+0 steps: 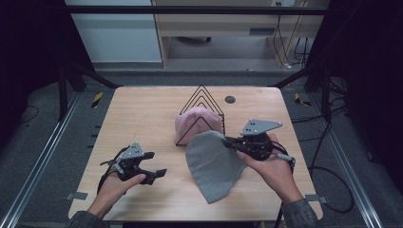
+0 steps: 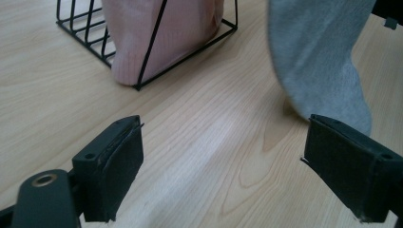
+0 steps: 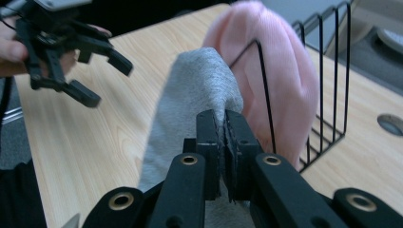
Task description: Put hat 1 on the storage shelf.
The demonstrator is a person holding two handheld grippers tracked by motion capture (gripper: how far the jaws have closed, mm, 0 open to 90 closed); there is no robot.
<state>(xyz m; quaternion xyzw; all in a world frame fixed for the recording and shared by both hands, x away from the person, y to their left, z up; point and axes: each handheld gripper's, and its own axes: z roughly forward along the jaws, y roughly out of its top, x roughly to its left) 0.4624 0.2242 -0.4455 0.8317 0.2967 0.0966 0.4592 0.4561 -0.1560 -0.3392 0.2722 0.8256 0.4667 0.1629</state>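
Right gripper clamping grey hat, pink hat inside wire rack

In the right gripper view, my right gripper is covering the pinched edge of the grey hat, so I am not seeing how much cloth is sitting between the jaws, and the bottom edge is cutting the hat off. The grey hat is also hiding part of the pink hat behind it. In the left gripper view, the top edge is cutting off the wire rack, the pink hat and the grey hat, and my left gripper is losing its jaw bases past the bottom. From above, the rack is hiding the pink hat's far side.
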